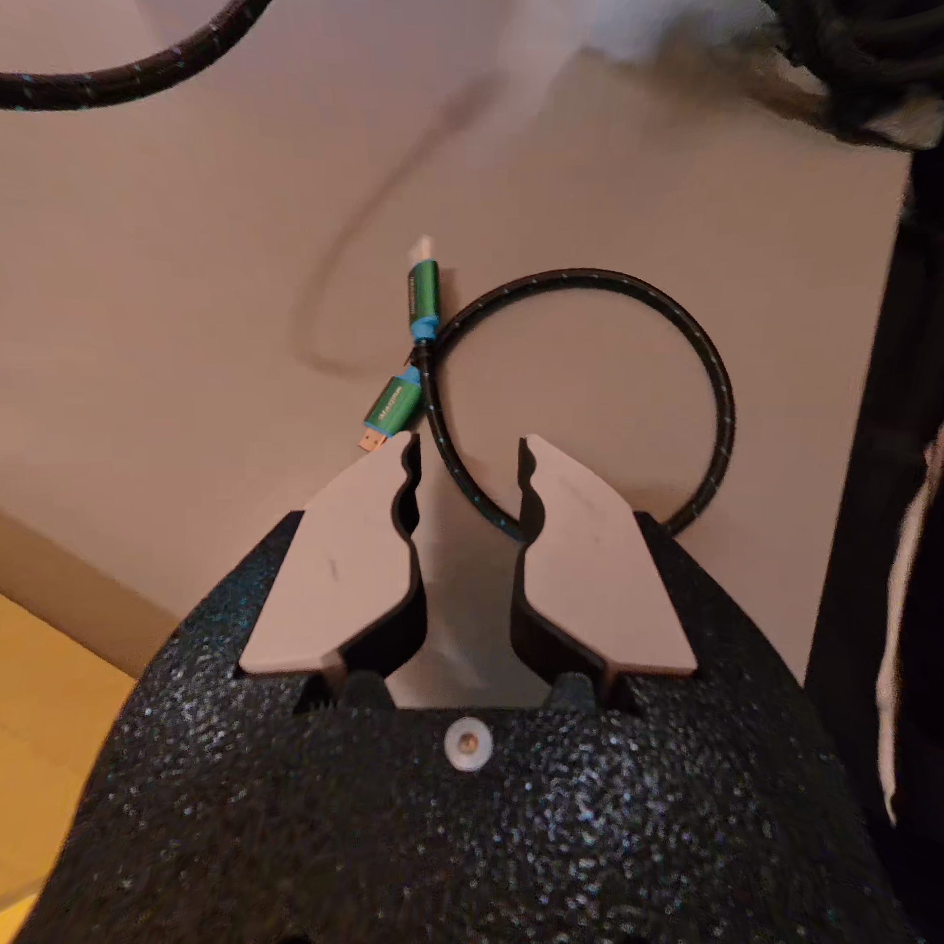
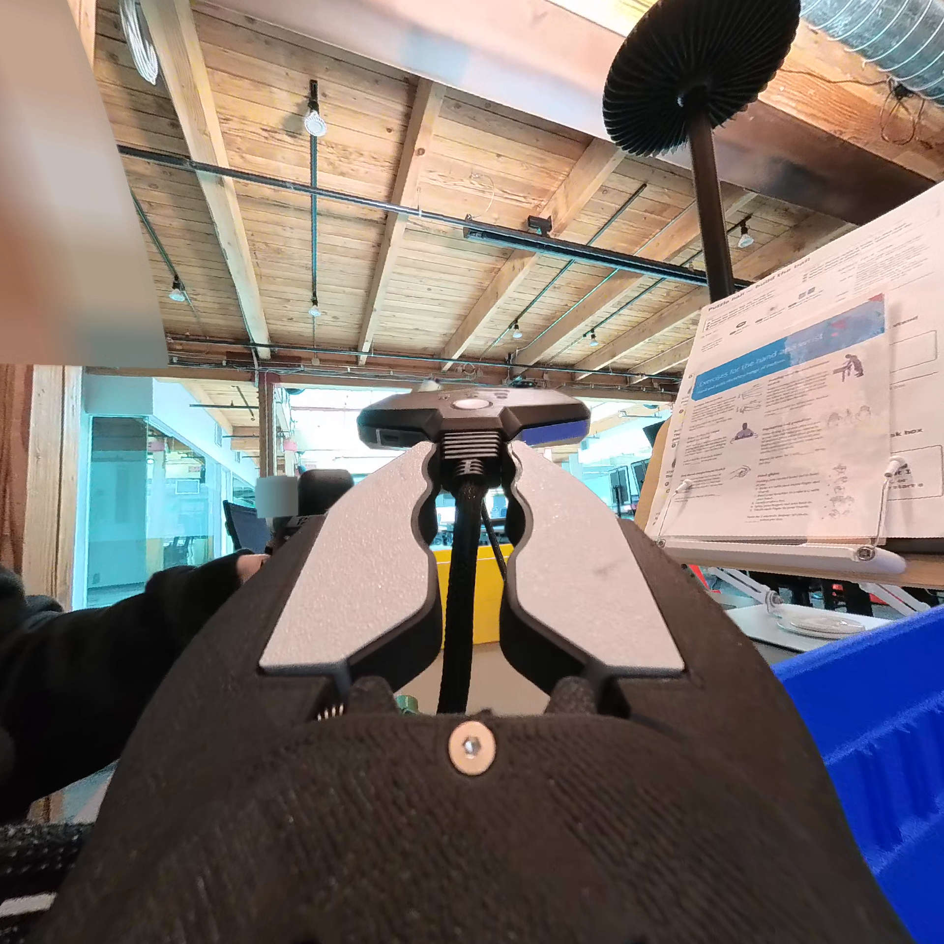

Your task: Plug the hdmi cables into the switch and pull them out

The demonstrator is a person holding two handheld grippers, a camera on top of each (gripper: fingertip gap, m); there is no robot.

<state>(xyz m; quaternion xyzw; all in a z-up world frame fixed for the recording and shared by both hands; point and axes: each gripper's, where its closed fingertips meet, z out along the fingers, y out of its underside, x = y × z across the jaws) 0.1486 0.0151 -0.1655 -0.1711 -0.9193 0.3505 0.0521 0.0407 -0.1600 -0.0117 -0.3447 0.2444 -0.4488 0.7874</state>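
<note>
The right gripper (image 2: 469, 452) is pinching a black plug, its fingers closing on the ribbed housing seated in the switch (image 2: 472, 416). The left gripper (image 1: 469, 439) is hovering with fingers spread, empty, over the short cable (image 1: 587, 388) coiling on the worktop (image 1: 204, 255). Judgement: braided cord is springy; rigid green plugs (image 1: 393, 406) are offering the firmest hold.

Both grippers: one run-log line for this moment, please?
left gripper: open, above looped cable | right gripper: shut on plug at switch
</note>
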